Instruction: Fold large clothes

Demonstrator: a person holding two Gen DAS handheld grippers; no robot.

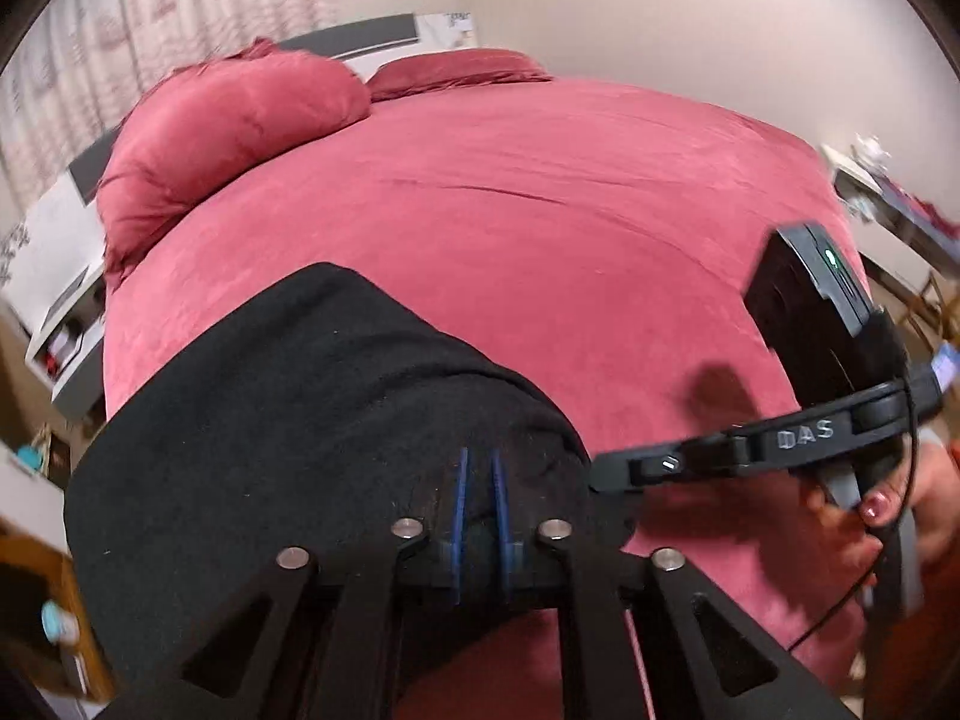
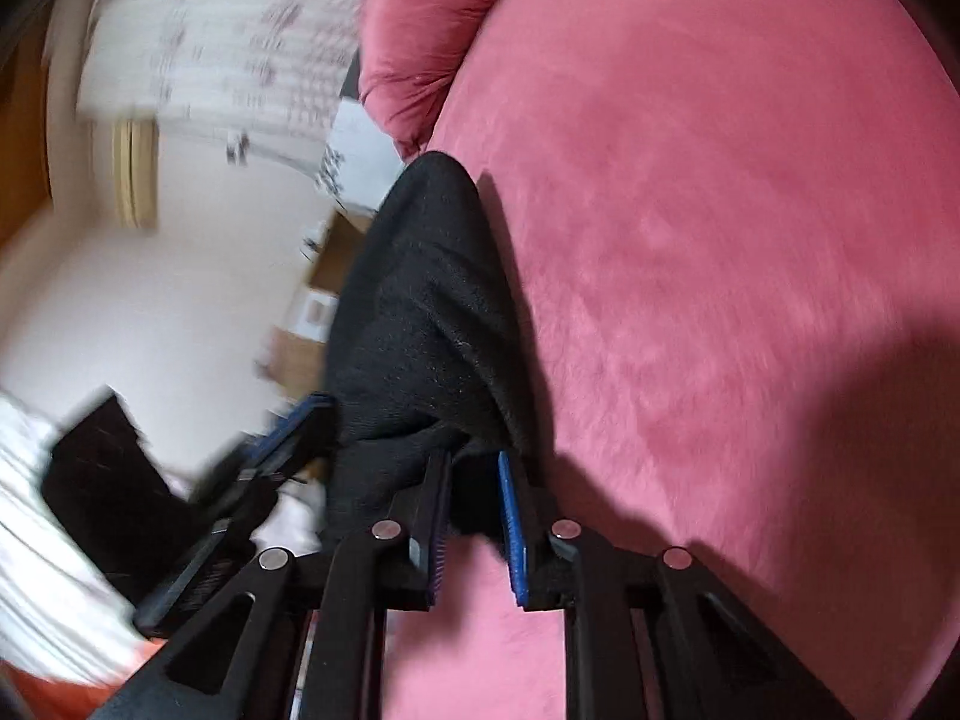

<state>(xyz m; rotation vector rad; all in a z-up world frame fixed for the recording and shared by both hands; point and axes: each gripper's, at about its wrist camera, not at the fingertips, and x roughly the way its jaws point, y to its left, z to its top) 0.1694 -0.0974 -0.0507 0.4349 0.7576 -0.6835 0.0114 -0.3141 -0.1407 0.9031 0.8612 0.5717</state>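
Observation:
A large black garment [image 1: 300,408] lies over the near left part of a bed with a red-pink cover [image 1: 540,192]. My left gripper [image 1: 480,468] is shut on the garment's edge, blue pads pinching the cloth. In the left wrist view the right gripper's body [image 1: 804,438] reaches in from the right, held by a hand with painted nails. In the right wrist view my right gripper [image 2: 474,462] is shut on a bunched fold of the black garment [image 2: 420,312], held just above the bed cover [image 2: 720,240]. The left gripper [image 2: 282,444] shows blurred at the left.
Two red-pink pillows [image 1: 228,138] lie at the head of the bed, by a grey and white headboard [image 1: 360,36]. A patterned curtain [image 1: 120,30] hangs at the left. A table with clutter [image 1: 888,192] stands at the right. Cardboard boxes [image 2: 324,276] sit on the floor.

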